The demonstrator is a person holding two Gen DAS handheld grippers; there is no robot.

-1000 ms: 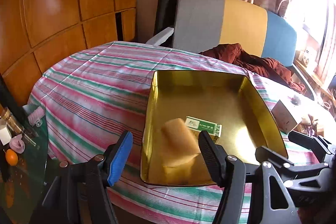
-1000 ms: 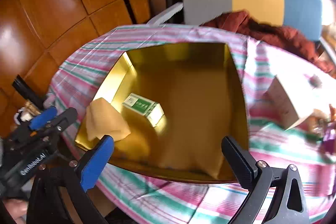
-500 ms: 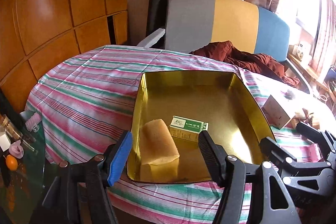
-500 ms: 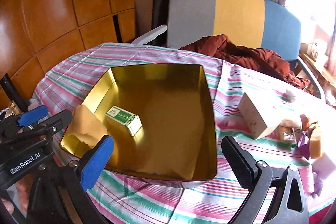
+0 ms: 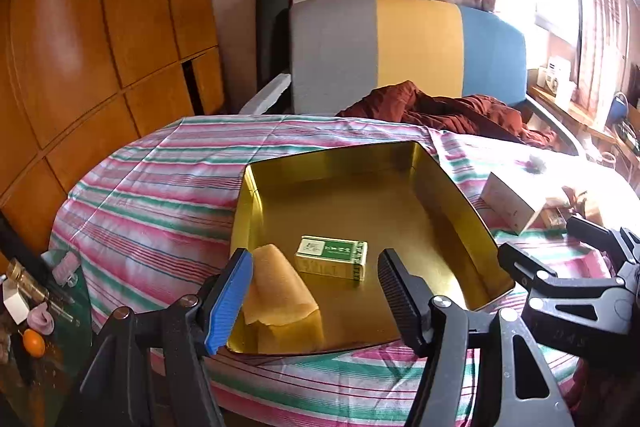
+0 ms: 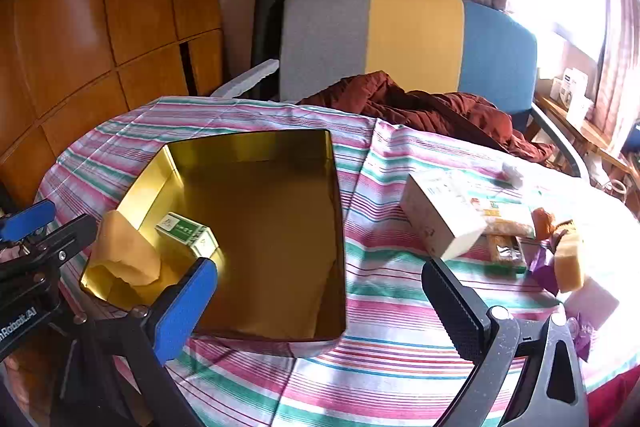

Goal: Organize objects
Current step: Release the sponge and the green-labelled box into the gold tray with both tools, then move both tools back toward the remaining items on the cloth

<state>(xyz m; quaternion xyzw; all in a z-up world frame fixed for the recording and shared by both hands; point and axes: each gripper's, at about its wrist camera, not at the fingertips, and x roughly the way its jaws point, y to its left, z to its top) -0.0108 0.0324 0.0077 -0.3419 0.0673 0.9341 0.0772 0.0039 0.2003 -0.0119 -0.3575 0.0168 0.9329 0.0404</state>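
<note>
Gold tin (image 5: 460, 199) ahead of both wide-spread, empty grippers, holding a yellow sponge (image 5: 280, 291) and green box (image 5: 332, 257).

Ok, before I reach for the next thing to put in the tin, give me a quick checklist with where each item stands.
1. Right gripper open and holding nothing: ok.
2. Left gripper open and holding nothing: ok.
3. Gold tin has bare floor left: ok, only the sponge and green box sit at its near left corner.
4. Things left outside: ok, white box and a small pile on the tablecloth at right.
5. Which item in that pile comes free cleanly: cannot tell.
</note>
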